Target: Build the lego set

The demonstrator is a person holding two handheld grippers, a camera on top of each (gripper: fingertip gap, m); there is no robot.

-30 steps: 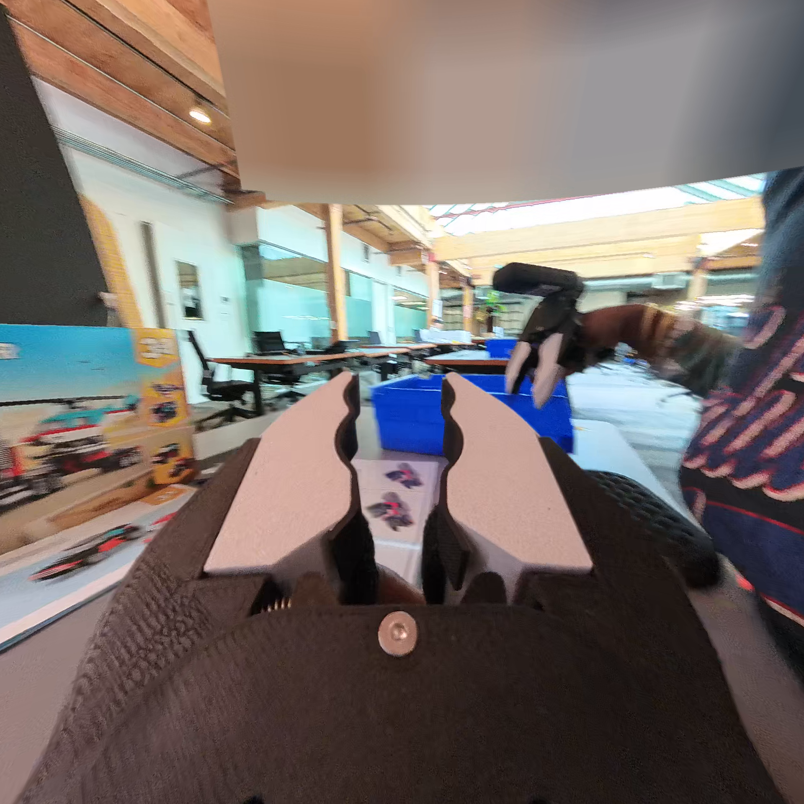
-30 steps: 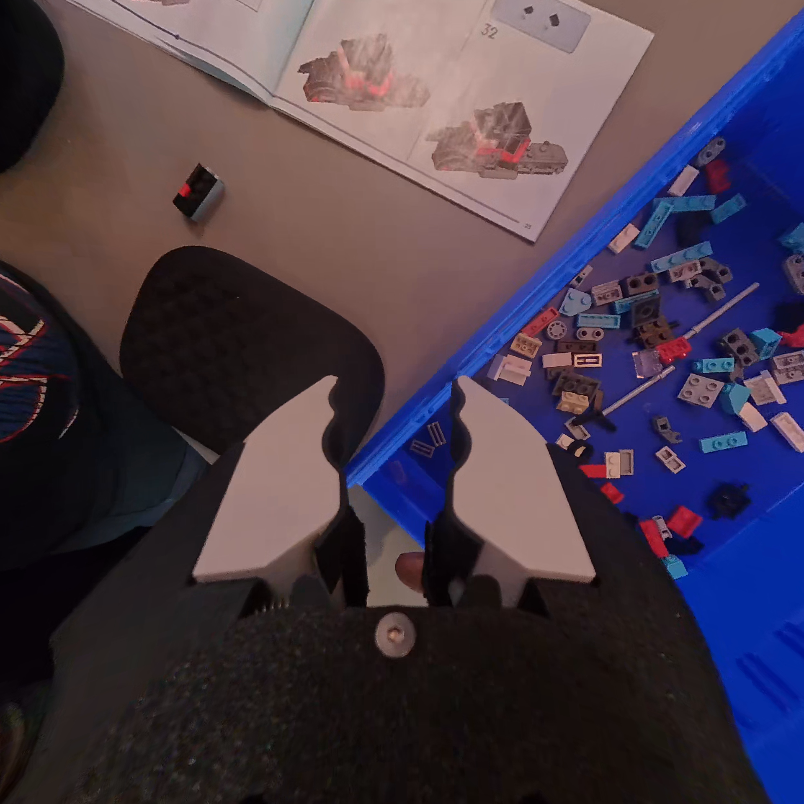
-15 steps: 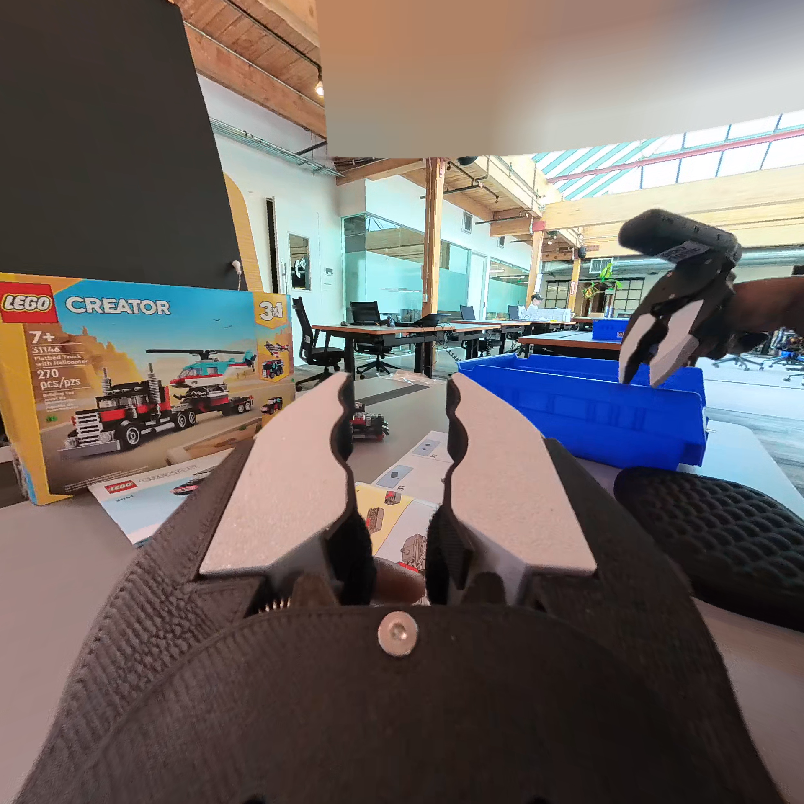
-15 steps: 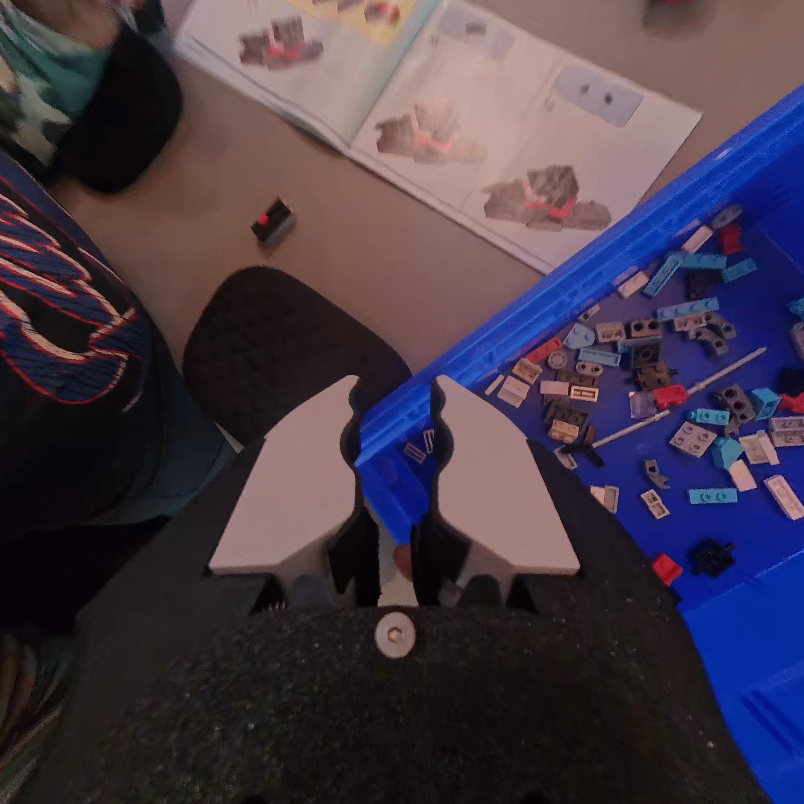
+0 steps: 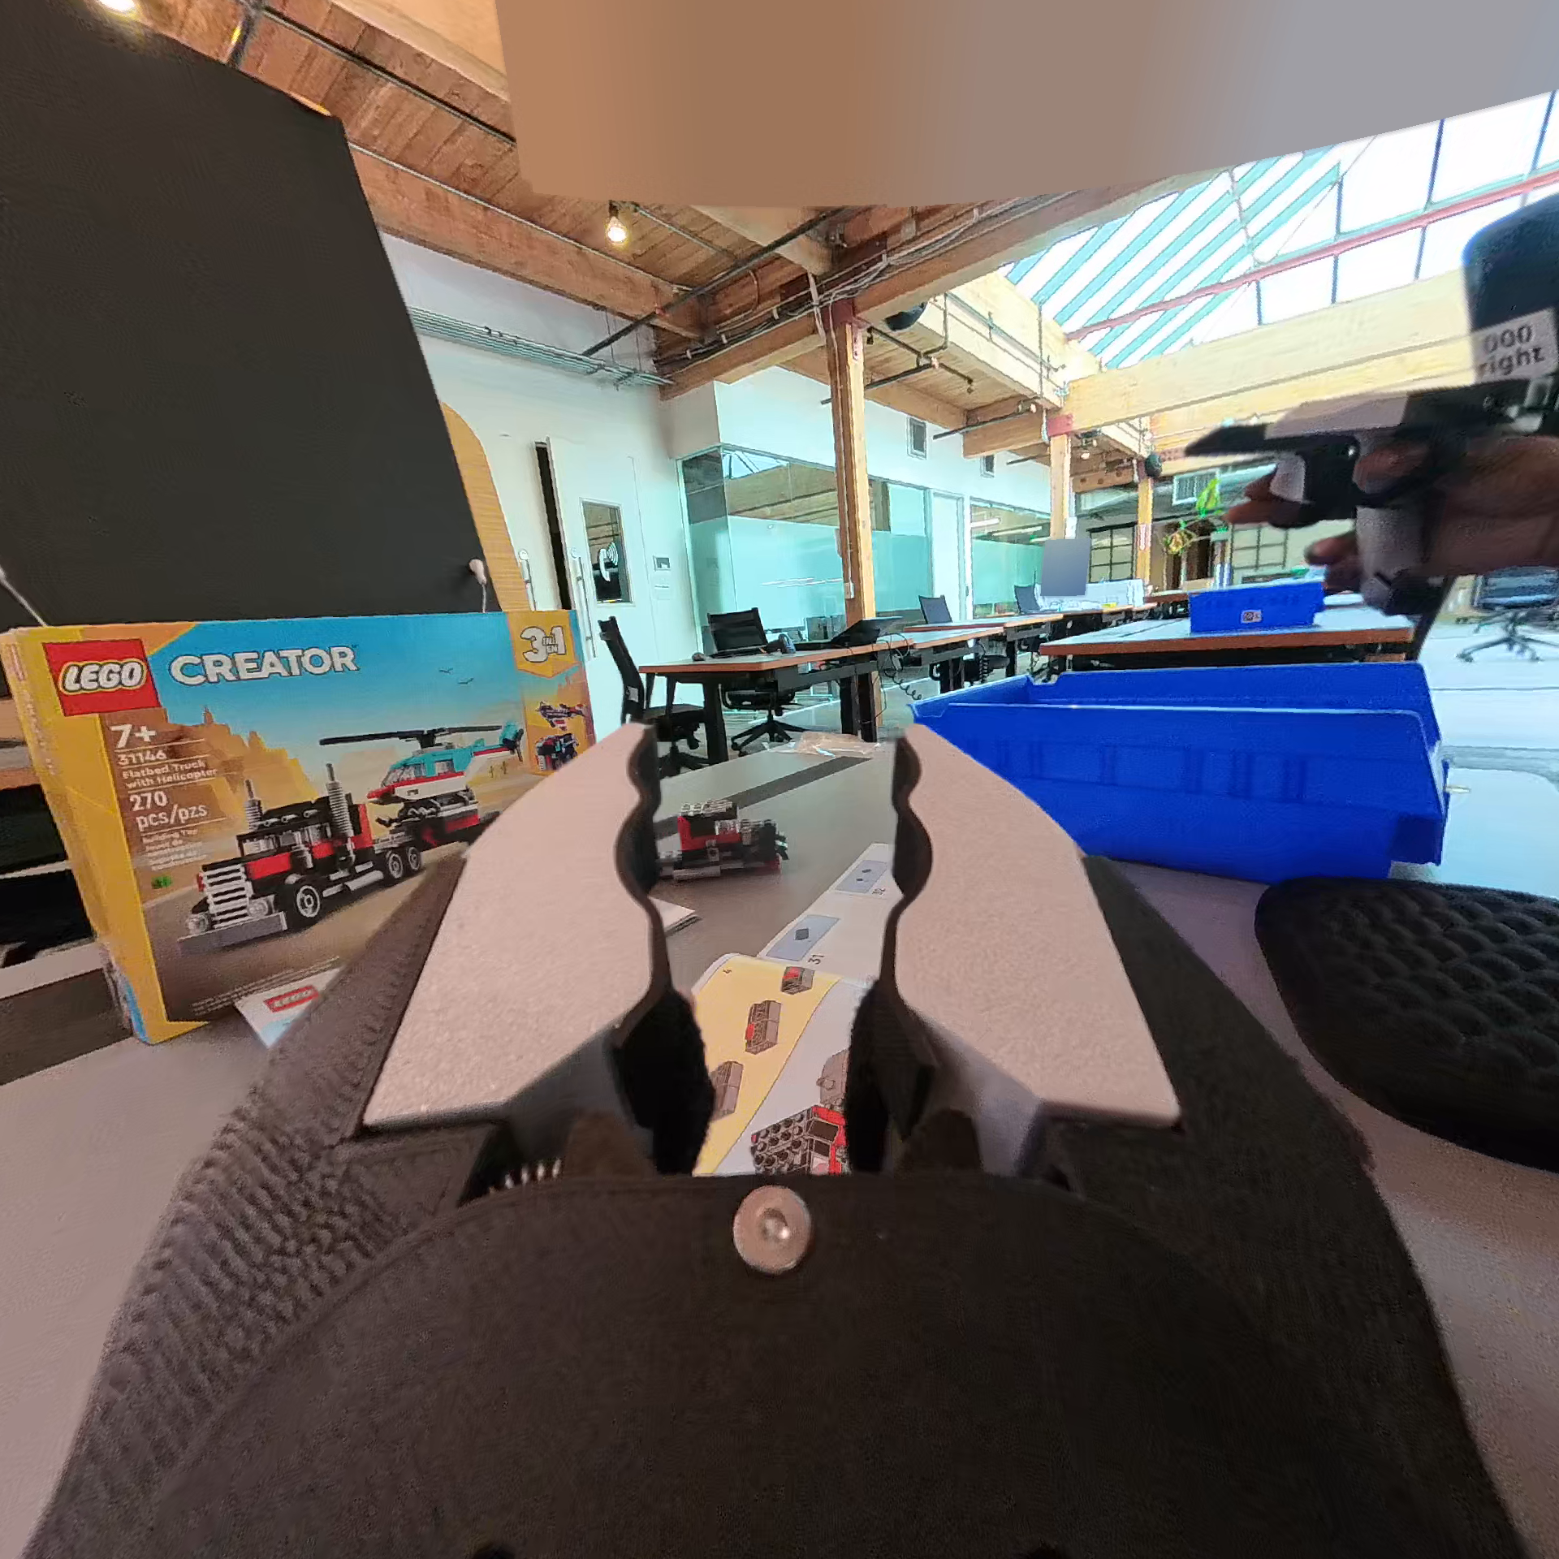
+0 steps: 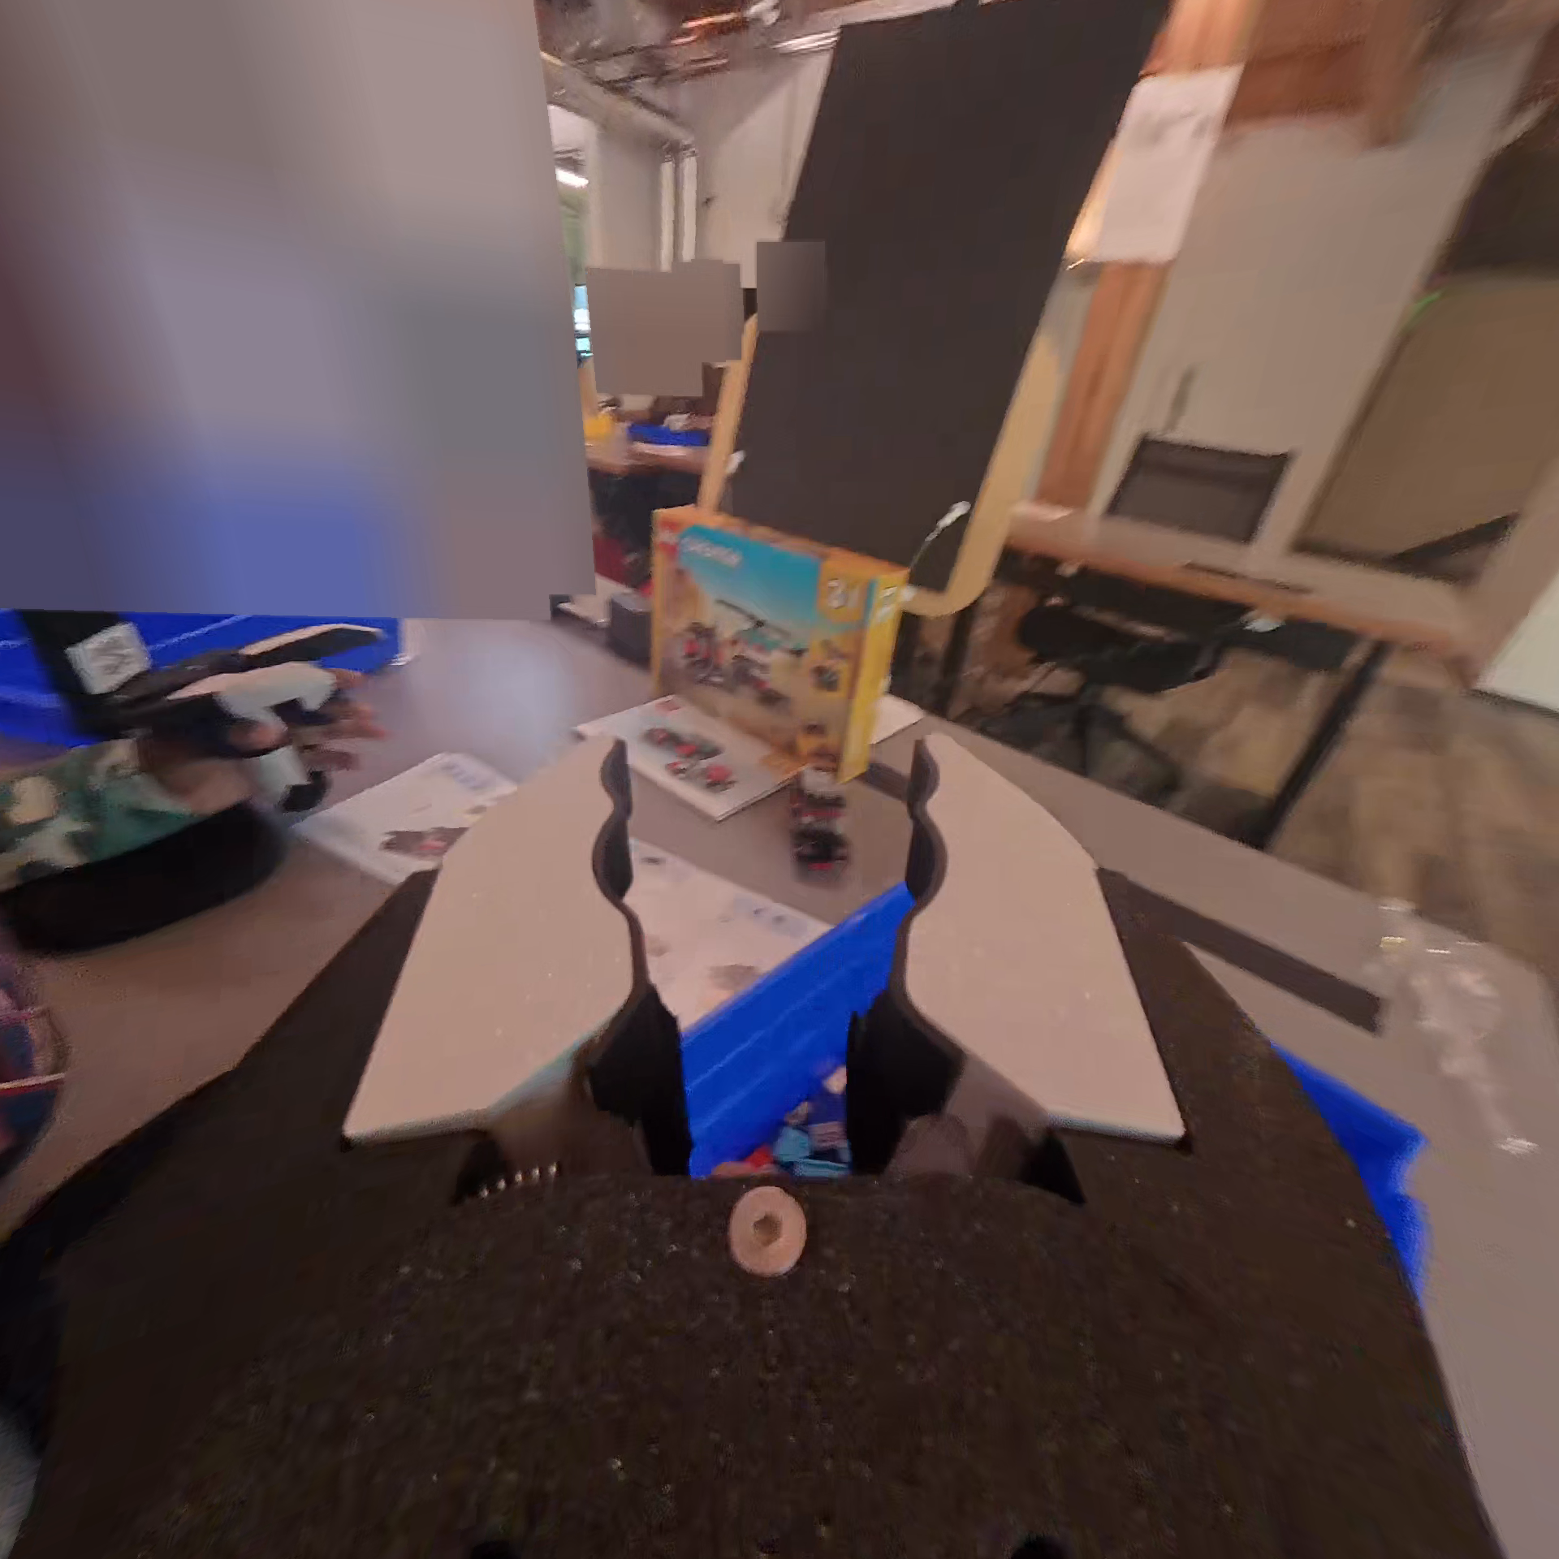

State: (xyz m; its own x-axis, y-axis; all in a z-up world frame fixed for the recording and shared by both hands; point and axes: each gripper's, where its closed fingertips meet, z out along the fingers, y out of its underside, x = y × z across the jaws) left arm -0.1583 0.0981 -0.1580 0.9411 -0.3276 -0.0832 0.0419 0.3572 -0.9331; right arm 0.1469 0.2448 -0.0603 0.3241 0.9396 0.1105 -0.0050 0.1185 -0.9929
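Note:
My left gripper (image 5: pixel 776 759) is open and empty, held low over the open instruction booklet (image 5: pixel 784 1012). A partly built black and red lego model (image 5: pixel 721 839) stands on the grey table just beyond its fingertips. My right gripper (image 6: pixel 769 768) is open and empty, held above the blue bin (image 6: pixel 801 987) of loose bricks (image 6: pixel 810 1139). In the right wrist view the model (image 6: pixel 818 822) stands past the bin. The right gripper also shows at the far right of the left wrist view (image 5: pixel 1240 460), high over the bin (image 5: pixel 1181 768).
The lego box (image 5: pixel 295 801) stands upright at the left behind the booklet, in front of a black board (image 5: pixel 211 380). A black textured pad (image 5: pixel 1417 1012) lies at the right, in front of the bin. Office desks and chairs stand beyond the table. About 35 centimetres separates my left fingertips from my right.
Both grippers opened wider. The right gripper swung up from looking down into the bin to looking across the table. The left gripper turned left towards the box and model.

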